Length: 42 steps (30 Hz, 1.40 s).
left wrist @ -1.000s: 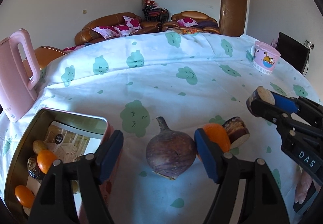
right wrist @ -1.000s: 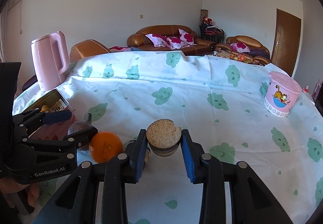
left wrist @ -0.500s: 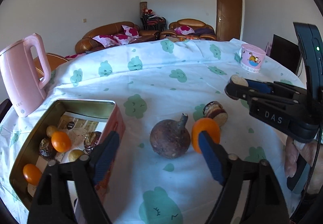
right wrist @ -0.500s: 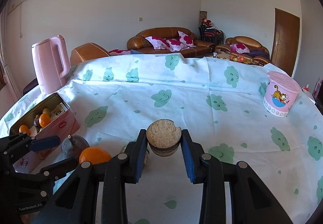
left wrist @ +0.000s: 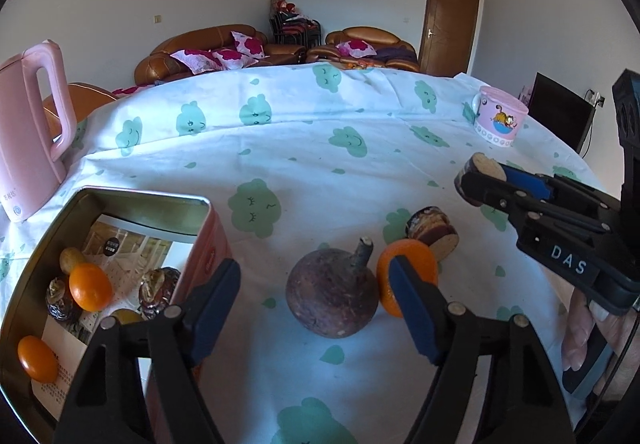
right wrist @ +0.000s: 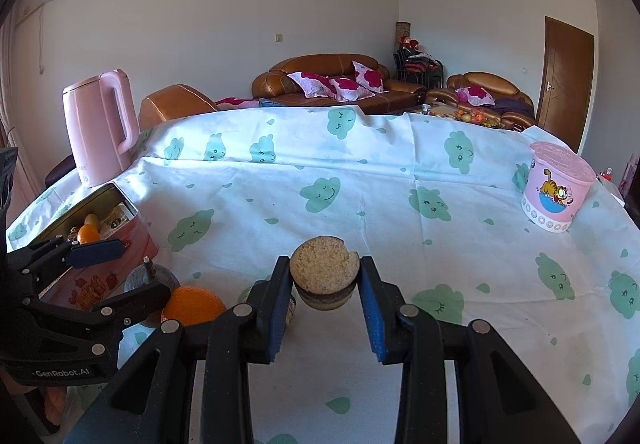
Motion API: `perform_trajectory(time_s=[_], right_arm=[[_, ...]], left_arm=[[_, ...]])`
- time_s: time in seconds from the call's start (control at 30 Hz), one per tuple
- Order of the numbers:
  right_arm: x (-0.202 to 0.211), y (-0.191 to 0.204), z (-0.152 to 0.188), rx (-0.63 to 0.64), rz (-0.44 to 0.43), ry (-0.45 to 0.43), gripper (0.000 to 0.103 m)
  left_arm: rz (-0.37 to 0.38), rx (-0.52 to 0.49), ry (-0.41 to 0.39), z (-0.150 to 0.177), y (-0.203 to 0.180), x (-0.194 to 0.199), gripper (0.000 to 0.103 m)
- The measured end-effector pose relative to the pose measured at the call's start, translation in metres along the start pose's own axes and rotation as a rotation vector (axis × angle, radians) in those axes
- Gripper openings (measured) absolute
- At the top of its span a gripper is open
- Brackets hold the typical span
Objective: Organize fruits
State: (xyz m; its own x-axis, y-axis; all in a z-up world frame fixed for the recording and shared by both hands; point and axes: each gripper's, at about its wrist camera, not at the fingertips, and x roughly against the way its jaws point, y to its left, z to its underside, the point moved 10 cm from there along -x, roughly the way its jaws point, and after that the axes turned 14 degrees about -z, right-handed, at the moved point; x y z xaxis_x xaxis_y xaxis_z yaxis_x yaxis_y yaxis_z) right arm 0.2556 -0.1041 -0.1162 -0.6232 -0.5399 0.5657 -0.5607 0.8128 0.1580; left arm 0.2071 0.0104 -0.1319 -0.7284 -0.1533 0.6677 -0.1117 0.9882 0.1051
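Observation:
My left gripper (left wrist: 316, 304) is open, its blue pads either side of a dark purple round fruit with a stem (left wrist: 333, 298) on the tablecloth. An orange (left wrist: 404, 264) sits just right of it, partly behind the right pad, and a brown cut fruit piece (left wrist: 434, 232) lies beyond. My right gripper (right wrist: 325, 298) is shut on a round brown fruit piece with a pale cut face (right wrist: 324, 271), held above the table; it also shows in the left wrist view (left wrist: 486, 168). An open pink tin (left wrist: 100, 200) at left holds oranges and dark fruits.
A pink kettle (left wrist: 28, 132) stands at the far left behind the tin. A pink cartoon cup (right wrist: 556, 186) stands at the far right. The cloth-covered table (right wrist: 360, 184) stretches between. Sofas and a door are beyond.
My left gripper has moved forward and lower, closing in around the purple fruit. My right gripper keeps its fruit piece and has barely moved.

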Motion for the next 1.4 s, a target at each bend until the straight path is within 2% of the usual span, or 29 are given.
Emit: perform_trajectory(time_s=[0.07,0.13,0.2,0.23,0.3,0.33,0.43,0.47,0.5,0.63,0.7,0.8,0.9,0.93,1.1,1.4], right_arm=[[0.0,0.001,0.0,0.002,0.002,0.002,0.036],[0.001,0.0,0.0,0.004,0.003,-0.001,0.035],[0.002,0.0,0.0,0.004,0.002,-0.004,0.036],[0.003,0.0,0.0,0.003,0.002,-0.006,0.036],[0.002,-0.001,-0.001,0.001,0.001,-0.005,0.036],[0.002,0.0,0.0,0.002,0.001,-0.003,0.036],[0.002,0.0,-0.001,0.006,0.003,-0.004,0.035],[0.002,0.0,-0.001,0.006,0.003,-0.004,0.035],[0.002,0.0,-0.001,0.005,0.003,-0.005,0.035],[0.001,0.001,-0.001,0.003,0.003,-0.006,0.035],[0.002,0.001,-0.001,0.003,0.003,-0.007,0.035],[0.002,0.0,-0.001,0.0,0.001,-0.012,0.036],[0.002,-0.001,-0.001,-0.003,-0.002,-0.012,0.036],[0.002,-0.001,-0.001,-0.002,-0.002,-0.013,0.036],[0.003,0.0,-0.002,-0.002,-0.008,-0.02,0.036],[0.007,0.003,-0.003,0.007,-0.022,-0.041,0.036]], left_arm=[[0.042,0.012,0.012,0.003,-0.004,0.002,0.08],[0.041,0.017,0.014,0.004,-0.003,0.002,0.077],[0.036,-0.011,0.001,0.007,-0.006,0.008,0.06],[0.06,-0.015,0.012,0.012,-0.01,0.012,0.05],[0.073,-0.04,0.004,0.018,-0.017,0.022,0.05],[0.059,-0.056,-0.007,0.02,-0.02,0.025,0.054],[0.013,-0.054,-0.034,0.015,-0.017,0.026,0.077],[0.009,-0.045,-0.039,0.012,-0.015,0.025,0.082],[0.004,-0.04,-0.036,0.011,-0.015,0.023,0.083],[0.024,-0.009,0.01,0.006,-0.012,0.007,0.083],[0.01,-0.017,0.015,0.002,-0.014,0.001,0.08],[0.011,-0.055,0.057,0.005,-0.024,-0.011,0.065],[-0.006,-0.06,0.062,0.006,-0.024,-0.012,0.06],[-0.005,-0.047,0.061,0.005,-0.021,-0.012,0.053],[0.009,-0.03,0.058,0.005,-0.02,-0.011,0.052],[-0.028,0.004,-0.027,-0.004,-0.009,0.005,0.052]])
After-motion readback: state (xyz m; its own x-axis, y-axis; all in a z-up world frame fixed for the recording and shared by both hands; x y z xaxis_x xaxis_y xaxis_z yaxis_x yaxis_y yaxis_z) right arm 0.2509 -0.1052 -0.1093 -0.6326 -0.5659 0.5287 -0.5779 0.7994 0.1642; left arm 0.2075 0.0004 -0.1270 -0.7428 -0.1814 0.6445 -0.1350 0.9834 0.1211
